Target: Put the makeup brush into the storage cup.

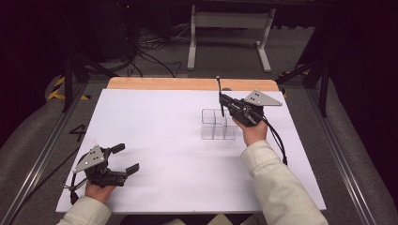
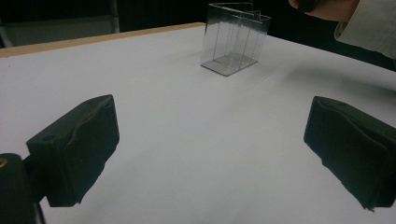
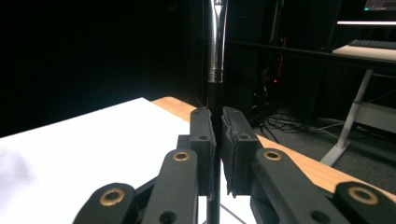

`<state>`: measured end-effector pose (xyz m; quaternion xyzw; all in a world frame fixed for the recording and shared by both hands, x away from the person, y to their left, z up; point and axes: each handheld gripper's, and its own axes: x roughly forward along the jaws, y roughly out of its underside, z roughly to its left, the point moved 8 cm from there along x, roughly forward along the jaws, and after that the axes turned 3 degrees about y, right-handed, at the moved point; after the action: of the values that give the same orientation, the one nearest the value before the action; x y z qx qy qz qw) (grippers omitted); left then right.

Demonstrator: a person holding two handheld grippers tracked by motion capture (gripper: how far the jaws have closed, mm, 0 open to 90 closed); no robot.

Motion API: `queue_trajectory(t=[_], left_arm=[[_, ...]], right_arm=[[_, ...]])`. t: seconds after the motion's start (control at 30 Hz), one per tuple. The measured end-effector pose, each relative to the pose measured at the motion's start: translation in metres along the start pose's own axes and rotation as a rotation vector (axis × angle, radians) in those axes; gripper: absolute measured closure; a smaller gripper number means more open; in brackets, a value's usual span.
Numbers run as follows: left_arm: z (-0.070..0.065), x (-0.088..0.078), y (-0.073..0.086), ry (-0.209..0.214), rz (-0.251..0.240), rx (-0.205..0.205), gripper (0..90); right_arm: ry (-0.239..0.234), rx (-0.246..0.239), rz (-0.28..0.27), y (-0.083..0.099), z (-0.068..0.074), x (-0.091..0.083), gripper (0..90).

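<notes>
High view: right gripper clamps a thin black pen upright, right above the clear divided holder standing right of the desk's centre. Left gripper rests near the front left corner, jaws wide.

Left gripper view: jaws spread, nothing between; holder well ahead.

Right gripper view: pads pinch the pen.
</notes>
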<state>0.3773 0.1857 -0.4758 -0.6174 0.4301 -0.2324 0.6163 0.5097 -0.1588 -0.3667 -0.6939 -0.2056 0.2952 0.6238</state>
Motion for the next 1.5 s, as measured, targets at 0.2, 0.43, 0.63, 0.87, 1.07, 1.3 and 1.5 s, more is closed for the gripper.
queue_trajectory(t=[0.2,0.43,0.63,0.87,1.07,1.3,1.5], left_arm=[[0.0,0.0,0.0,0.001,-0.001,-0.001,3.9],[0.0,0.0,0.0,0.002,-0.001,-0.001,3.9],[0.0,0.0,0.0,0.002,-0.001,-0.002,3.9],[0.0,0.0,0.0,0.001,0.0,-0.001,3.9],[0.0,0.0,0.0,-0.002,0.002,-0.001,3.9],[0.0,0.0,0.0,-0.001,0.002,-0.001,3.9],[0.0,0.0,0.0,-0.001,0.002,-0.001,3.9]], right_arm=[[0.003,0.019,0.03,0.011,-0.001,0.005,83.6],[0.001,0.033,0.058,0.021,-0.001,0.009,83.5],[0.002,0.04,0.076,0.027,-0.001,0.011,83.5],[0.012,0.039,0.089,0.035,-0.002,0.012,83.5],[0.009,0.056,0.106,0.042,-0.004,0.011,83.5],[0.005,0.061,0.116,0.046,-0.004,0.011,83.4],[0.005,0.064,0.126,0.049,-0.004,0.011,83.2]])
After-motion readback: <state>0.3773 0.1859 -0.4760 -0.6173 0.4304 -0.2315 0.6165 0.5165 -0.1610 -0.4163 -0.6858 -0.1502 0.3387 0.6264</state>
